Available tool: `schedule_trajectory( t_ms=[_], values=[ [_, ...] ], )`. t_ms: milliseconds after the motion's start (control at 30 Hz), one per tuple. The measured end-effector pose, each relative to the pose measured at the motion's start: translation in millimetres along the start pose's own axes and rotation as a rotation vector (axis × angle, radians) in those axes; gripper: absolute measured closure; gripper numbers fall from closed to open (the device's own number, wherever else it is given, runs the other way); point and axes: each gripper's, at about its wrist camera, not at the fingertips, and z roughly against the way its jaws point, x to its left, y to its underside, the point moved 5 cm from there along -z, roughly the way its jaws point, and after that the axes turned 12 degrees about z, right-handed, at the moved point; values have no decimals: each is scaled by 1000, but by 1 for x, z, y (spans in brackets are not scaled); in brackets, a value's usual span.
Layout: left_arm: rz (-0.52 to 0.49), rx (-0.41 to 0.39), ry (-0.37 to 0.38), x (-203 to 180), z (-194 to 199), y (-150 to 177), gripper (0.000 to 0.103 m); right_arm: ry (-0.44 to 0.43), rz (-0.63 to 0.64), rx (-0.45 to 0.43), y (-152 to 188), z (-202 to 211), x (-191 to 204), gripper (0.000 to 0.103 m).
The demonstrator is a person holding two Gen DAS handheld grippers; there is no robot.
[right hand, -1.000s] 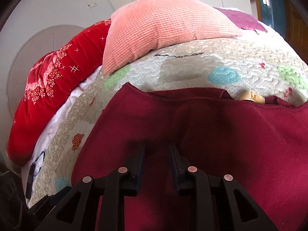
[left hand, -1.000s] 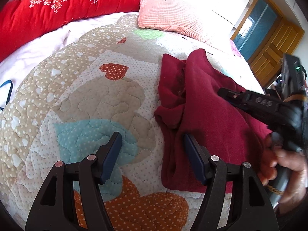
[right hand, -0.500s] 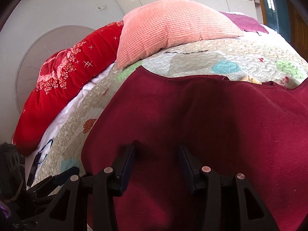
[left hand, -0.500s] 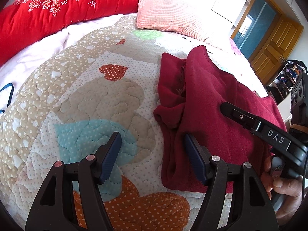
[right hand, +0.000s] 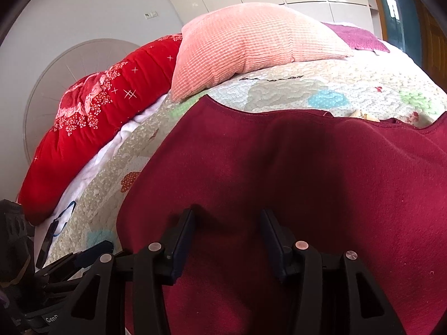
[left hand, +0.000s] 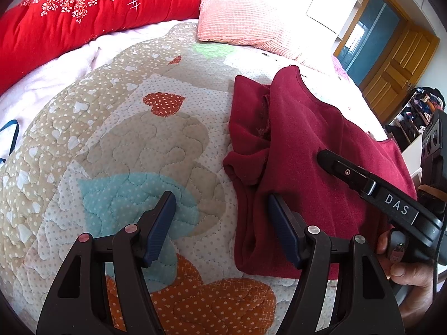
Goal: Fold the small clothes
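A dark red garment (left hand: 301,150) lies on the patchwork quilt (left hand: 139,139), its left part bunched and folded over. My left gripper (left hand: 222,217) is open and empty, low over the quilt, its right finger at the garment's left edge. My right gripper (right hand: 227,231) is open and empty just above the garment (right hand: 293,184), which fills the lower half of the right wrist view. The right gripper's finger (left hand: 363,184) also shows in the left wrist view, over the garment.
A pink pillow (left hand: 243,19) and a red floral duvet (left hand: 83,14) lie at the head of the bed. A wooden door (left hand: 396,64) and a shelf with clutter (left hand: 419,111) stand at the right. A blue cord (left hand: 11,136) lies at the left.
My right gripper has opened from nearly shut and let go of the garment, which now lies flatter. It drew back a little. My left gripper has stayed open and almost still.
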Motion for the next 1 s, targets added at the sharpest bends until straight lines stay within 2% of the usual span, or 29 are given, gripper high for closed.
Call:
schedule_trajectory(
  t_ms=[67,167,300,433,600,700,800,900,933,1000],
  values=[
    [12,8,8,1,1,0,34,-6,11,19,-1,0,3,48],
    [40,24,31,3,4,-2,34,6,7,53,-5,2,6,47],
    [80,55,76,6,9,-3,34,-82,-40,55,-24,8,19,48],
    [79,65,85,5,12,-1,34,-22,-1,102,-42,0,37,48],
    [83,72,111,3,14,1,34,-13,-48,64,-36,12,30,48],
    [77,79,128,-1,15,3,34,80,-34,39,-21,37,5,48],
    [71,77,126,-3,15,5,34,239,-30,-18,-8,78,-41,48],
    [65,71,116,-4,14,6,34,419,-118,-76,2,120,-106,45],
    [62,67,110,-5,12,7,34,473,-143,-75,4,127,-126,39],
    [55,57,101,-7,8,7,34,500,-186,-28,10,126,-163,38]
  ],
)
